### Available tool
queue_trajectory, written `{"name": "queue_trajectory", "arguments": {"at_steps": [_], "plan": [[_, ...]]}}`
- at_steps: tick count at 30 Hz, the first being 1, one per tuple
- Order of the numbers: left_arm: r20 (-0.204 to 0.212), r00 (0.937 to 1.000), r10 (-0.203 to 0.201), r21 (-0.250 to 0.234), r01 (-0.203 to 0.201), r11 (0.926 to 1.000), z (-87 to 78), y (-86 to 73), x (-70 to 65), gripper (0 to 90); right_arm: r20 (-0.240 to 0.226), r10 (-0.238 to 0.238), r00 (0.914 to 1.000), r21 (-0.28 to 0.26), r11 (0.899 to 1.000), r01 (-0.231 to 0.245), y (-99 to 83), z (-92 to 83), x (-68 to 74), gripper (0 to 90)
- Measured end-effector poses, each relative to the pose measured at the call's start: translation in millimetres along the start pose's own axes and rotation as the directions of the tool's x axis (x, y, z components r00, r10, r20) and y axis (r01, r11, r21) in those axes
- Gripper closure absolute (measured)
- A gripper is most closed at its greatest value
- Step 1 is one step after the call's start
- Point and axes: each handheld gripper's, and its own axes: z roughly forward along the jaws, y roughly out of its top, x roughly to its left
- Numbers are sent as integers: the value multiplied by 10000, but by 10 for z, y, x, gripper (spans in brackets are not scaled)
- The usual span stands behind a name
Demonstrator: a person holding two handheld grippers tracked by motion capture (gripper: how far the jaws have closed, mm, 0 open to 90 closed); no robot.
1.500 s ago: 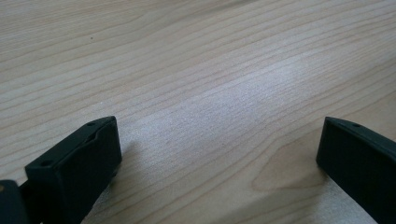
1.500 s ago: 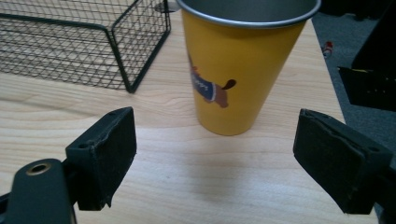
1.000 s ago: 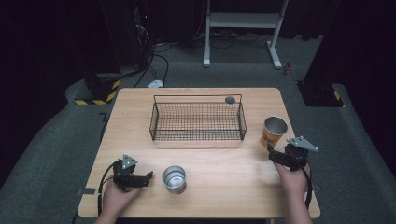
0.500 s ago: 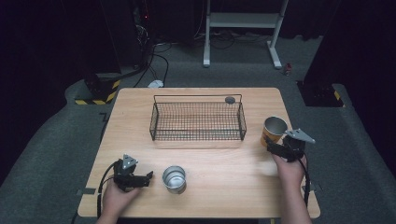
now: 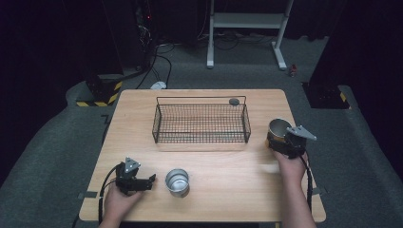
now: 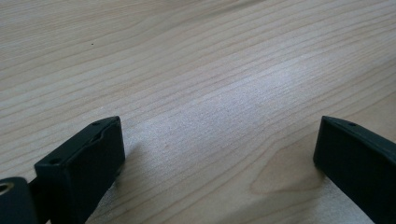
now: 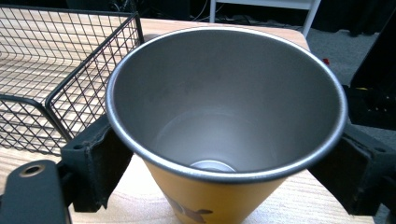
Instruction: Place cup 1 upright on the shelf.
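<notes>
Now your right gripper [image 5: 281,141] has slid in around the orange cup [image 7: 224,126], which a second ago stood just ahead of it near the table's [image 5: 237,161] right edge, beside the wire basket [image 5: 200,124]. Its jaws flank the cup below the rim, one on each side, but whether the pads press yet cannot be told. Judged from that, you are at the grasp, with a lift toward the basket the likely follow-up. Your left gripper [image 5: 138,180] rests low on the wood, jaws apart and lately narrowing slightly with nothing between them, the small steel cup [image 5: 177,182] just beside it.
</notes>
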Motion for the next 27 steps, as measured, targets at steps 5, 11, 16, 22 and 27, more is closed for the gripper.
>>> {"name": "queue_trajectory", "arguments": {"at_steps": [5, 11, 16, 22, 27], "plan": [[-16, 10000, -34, -3, 34, 10000, 1, 1, 1, 27, -79, 101, 9999, -40, 9999, -101, -5, 25, -18, 123], [-86, 10000, 34, -13, -35, 10000, -5, 0, -6, 29, -142, 135, 9998, -74, 9999, -136, 14, 53, -19, 127], [-92, 10000, 20, -31, -21, 10000, -5, 0, -3, 32, -140, 84, 9999, -76, 9999, -85, 20, 61, -11, 137], [-63, 10000, 5, -38, -5, 10000, -5, 0, -1, 40, -172, 18, 9999, -12, 10000, -18, 26, 53, 5, 141], [-29, 10000, -14, -42, 14, 10000, -6, -1, 1, 45, -220, -39, 9998, 23, 10000, 40, 29, 33, 20, 141]]}}
